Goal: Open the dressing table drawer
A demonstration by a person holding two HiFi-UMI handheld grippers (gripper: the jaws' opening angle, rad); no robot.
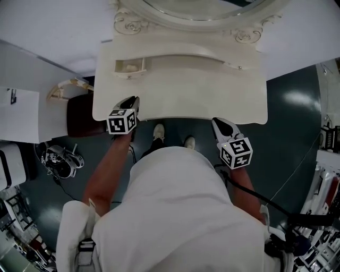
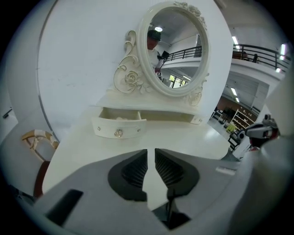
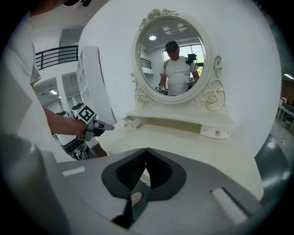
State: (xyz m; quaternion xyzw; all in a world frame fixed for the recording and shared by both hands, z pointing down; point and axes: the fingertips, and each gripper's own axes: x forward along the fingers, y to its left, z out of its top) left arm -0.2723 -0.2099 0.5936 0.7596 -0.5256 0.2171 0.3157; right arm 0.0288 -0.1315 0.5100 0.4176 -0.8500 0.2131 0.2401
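Judging by the layout, the opening step looks done or nearly so: the small drawer (image 1: pixel 130 67) at the back left of the table (image 1: pixel 186 95), under the mirror (image 2: pixel 177 50), is seen pulled out. The L gripper (image 1: pixel 134 102) is held over the table's front edge, fingers slightly apart w/ nothing between. The R gripper (image 1: pixel 219 125) is held just off that edge, fingers together, empty. If more pull is wanted, the knob (image 2: pixel 118 133) must be reached & pinched.

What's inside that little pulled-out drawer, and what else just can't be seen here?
Inside the open drawer: something pale, too small in every view to name.
The mirror: mostly cut off by the head view's top edge.
The table's front, below the tabletop: hidden by the top itself in the head view, which looks steeply down.
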